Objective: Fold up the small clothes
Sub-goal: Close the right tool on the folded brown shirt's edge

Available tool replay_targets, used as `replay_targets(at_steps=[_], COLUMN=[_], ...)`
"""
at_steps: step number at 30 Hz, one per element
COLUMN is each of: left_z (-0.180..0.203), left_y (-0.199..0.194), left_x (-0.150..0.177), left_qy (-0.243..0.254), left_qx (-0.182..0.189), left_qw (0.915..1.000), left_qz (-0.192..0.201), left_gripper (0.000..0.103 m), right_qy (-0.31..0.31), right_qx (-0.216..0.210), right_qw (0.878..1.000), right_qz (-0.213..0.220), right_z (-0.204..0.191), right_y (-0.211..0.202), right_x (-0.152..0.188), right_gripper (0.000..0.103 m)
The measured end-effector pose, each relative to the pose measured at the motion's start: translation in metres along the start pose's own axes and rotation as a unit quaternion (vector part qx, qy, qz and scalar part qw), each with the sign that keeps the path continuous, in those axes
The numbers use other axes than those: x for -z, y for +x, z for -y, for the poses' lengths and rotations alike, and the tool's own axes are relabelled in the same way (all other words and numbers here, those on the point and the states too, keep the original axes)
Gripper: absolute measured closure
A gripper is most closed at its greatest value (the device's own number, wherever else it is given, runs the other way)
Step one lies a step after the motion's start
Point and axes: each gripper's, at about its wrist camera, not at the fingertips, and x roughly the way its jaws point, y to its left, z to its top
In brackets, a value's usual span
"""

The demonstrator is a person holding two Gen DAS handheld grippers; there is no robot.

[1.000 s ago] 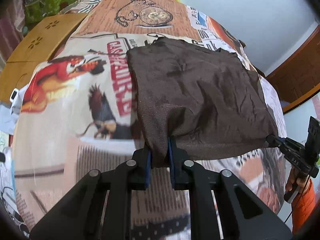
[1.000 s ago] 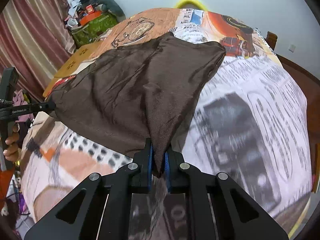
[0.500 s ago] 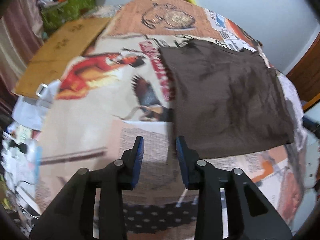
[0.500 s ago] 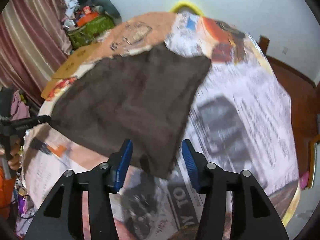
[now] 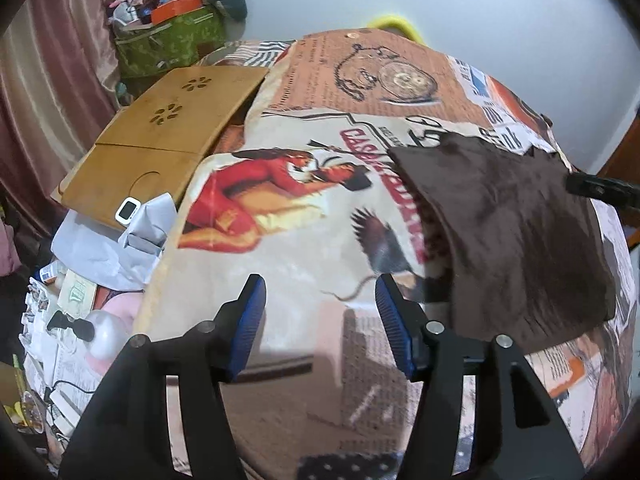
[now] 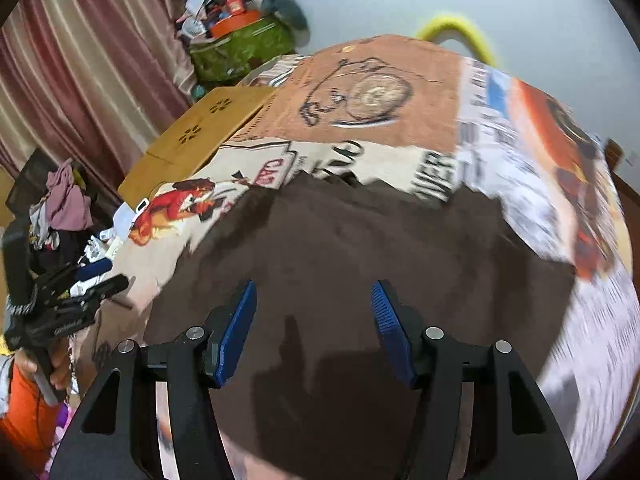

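A small dark brown cloth [image 5: 512, 232] lies flat on the printed bedsheet [image 5: 304, 248], at the right of the left wrist view. My left gripper [image 5: 320, 316] is open and empty over bare sheet, just left of the cloth's near corner. In the right wrist view the cloth [image 6: 360, 248] fills the middle, and my right gripper [image 6: 314, 320] is open and empty right above it. The left gripper [image 6: 104, 284] shows at the left edge there. The right gripper's tip [image 5: 592, 188] shows over the cloth's far right side.
A wooden lap tray [image 5: 160, 140] lies at the bed's left edge, with papers and clutter [image 5: 92, 248] below it. A green bag [image 5: 168, 44] stands by the curtain. A wall is behind the bed.
Both grippers let go of the brown cloth and opened wide. The cloth dropped flat onto the sheet. The left gripper moved left off the cloth; the right one moved over its middle.
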Motion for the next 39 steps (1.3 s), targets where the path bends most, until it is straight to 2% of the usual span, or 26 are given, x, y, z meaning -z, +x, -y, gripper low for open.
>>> replay_targets(at_steps=[7, 11, 15, 16, 19, 21, 24, 34, 39], left_z=[-0.012, -0.011, -0.005, -0.004, -0.002, -0.002, -0.002, 0.02, 0.041], left_y=[0.021, 0.027, 0.026, 0.026, 0.024, 0.022, 0.016, -0.003, -0.002], left_x=[-0.003, 0.001, 0.008, 0.009, 0.011, 0.011, 0.012, 0.023, 0.031], left_qy=[-0.002, -0.004, 0.005, 0.006, 0.001, -0.007, -0.023, -0.059, -0.06], left_qx=[-0.012, -0.001, -0.007, -0.006, -0.008, -0.005, 0.006, 0.065, 0.077], left_qw=[0.9998, 0.9996, 0.9995, 0.9995, 0.9993, 0.9992, 0.9987, 0.9938, 0.9918], left_qz=[-0.017, -0.029, -0.031, -0.032, -0.036, -0.04, -0.044, -0.067, -0.083], left_gripper=[0.046, 0.046, 0.046, 0.046, 0.046, 0.046, 0.046, 0.041, 0.041], right_qy=[0.005, 0.008, -0.011, -0.018, -0.033, -0.025, -0.013, -0.001, -0.003], right_qx=[0.0, 0.014, 0.016, 0.021, 0.028, 0.017, 0.007, -0.017, -0.018], right_qw=[0.999, 0.998, 0.995, 0.995, 0.995, 0.995, 0.996, 0.999, 1.0], right_qz=[-0.034, -0.069, -0.1, -0.095, -0.092, -0.09, -0.084, -0.036, -0.02], right_z=[-0.015, -0.015, -0.018, -0.02, -0.021, -0.018, -0.014, -0.008, 0.0], right_y=[0.068, 0.101, 0.126, 0.127, 0.127, 0.123, 0.118, 0.074, 0.056], right_x=[-0.047, -0.06, -0.059, -0.056, -0.052, -0.049, -0.052, -0.051, -0.046], right_gripper=[0.047, 0.047, 0.047, 0.049, 0.066, 0.078, 0.088, 0.091, 0.091])
